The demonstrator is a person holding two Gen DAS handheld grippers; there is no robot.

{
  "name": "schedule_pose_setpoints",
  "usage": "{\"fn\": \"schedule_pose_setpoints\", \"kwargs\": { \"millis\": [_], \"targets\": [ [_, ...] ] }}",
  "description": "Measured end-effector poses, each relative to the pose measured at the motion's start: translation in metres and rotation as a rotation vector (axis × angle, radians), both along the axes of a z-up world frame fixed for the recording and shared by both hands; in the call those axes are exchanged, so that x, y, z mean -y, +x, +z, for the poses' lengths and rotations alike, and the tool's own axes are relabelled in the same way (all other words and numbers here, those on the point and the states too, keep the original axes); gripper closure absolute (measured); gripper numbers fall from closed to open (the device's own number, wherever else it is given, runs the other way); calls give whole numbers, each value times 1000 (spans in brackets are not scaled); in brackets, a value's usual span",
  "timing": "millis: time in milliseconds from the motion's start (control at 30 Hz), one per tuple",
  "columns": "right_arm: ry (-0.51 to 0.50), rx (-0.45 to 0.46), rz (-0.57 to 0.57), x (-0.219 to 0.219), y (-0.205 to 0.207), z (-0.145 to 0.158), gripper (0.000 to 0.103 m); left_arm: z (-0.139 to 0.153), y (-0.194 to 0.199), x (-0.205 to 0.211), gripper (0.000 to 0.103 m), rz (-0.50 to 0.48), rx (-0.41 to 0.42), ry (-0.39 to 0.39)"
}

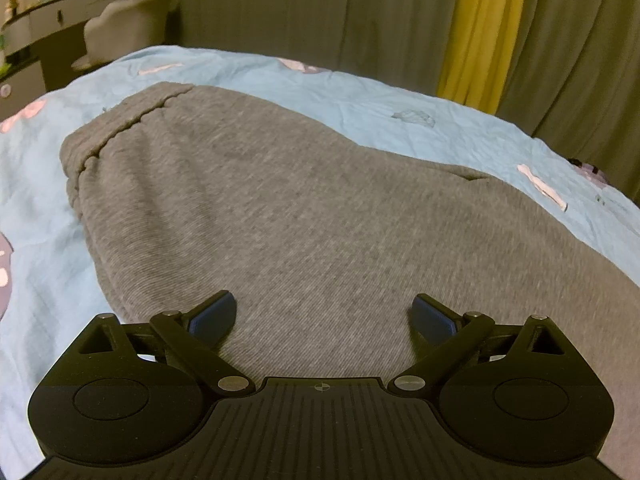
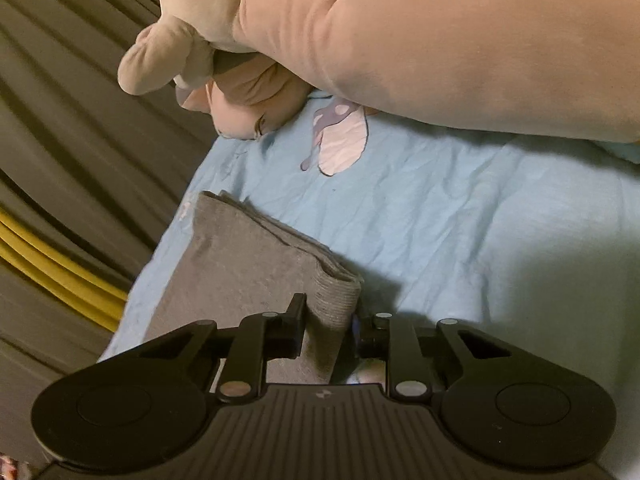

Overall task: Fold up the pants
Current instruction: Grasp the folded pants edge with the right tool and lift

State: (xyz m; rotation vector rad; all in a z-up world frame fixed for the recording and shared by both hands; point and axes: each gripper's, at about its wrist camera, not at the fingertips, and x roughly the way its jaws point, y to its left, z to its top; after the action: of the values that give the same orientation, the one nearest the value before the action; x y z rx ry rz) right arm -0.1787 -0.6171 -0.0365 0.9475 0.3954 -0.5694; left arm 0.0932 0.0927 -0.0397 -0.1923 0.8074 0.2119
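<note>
Grey knit pants [image 1: 288,208] lie spread on a light blue bed sheet [image 1: 360,96], waistband at the far left. My left gripper [image 1: 324,312] hovers open just above the pants' near part, holding nothing. In the right wrist view the leg ends of the pants [image 2: 256,264] lie stacked near the bed's edge. My right gripper [image 2: 326,320] is shut on the ribbed cuff [image 2: 334,300], with cloth pinched between its fingers.
A large pink plush toy [image 2: 440,40] lies on the sheet [image 2: 460,208] beyond the cuffs. Grey and yellow curtains [image 1: 480,28] hang behind the bed. A dresser and a padded chair [image 1: 128,20] stand at the far left. The bed edge runs left of the cuffs.
</note>
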Motion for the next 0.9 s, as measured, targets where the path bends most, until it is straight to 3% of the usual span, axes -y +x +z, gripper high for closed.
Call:
{"fn": "schedule_pose_setpoints", "kwargs": {
  "millis": [100,167,200,367,500,567,633,700,800,900],
  "targets": [
    [42,41,-25,5,0,-5,76,0,1,1,3,-2,-3,7],
    [41,45,-27,6,1,-5,83,1,0,0,3,2,-2,3],
    [24,36,-24,4,1,-2,88,2,0,0,4,7,2,-5],
    [-76,10,-17,-9,8,21,89,14,-10,-9,4,74,58,-66],
    [-256,-46,33,-43,34,63,90,28,-24,-13,4,109,134,-68],
    [-358,-11,124,-74,55,91,90,35,-28,-9,4,103,164,-32],
    [-446,46,289,-123,82,117,90,42,-33,-3,4,87,196,24],
    [-448,107,479,-169,104,126,90,48,-37,5,4,61,218,75],
    [-382,92,771,-238,138,104,89,51,-42,10,4,30,231,84],
    [-326,-101,993,-293,164,51,89,53,-47,11,4,4,237,75]
  ]
}}
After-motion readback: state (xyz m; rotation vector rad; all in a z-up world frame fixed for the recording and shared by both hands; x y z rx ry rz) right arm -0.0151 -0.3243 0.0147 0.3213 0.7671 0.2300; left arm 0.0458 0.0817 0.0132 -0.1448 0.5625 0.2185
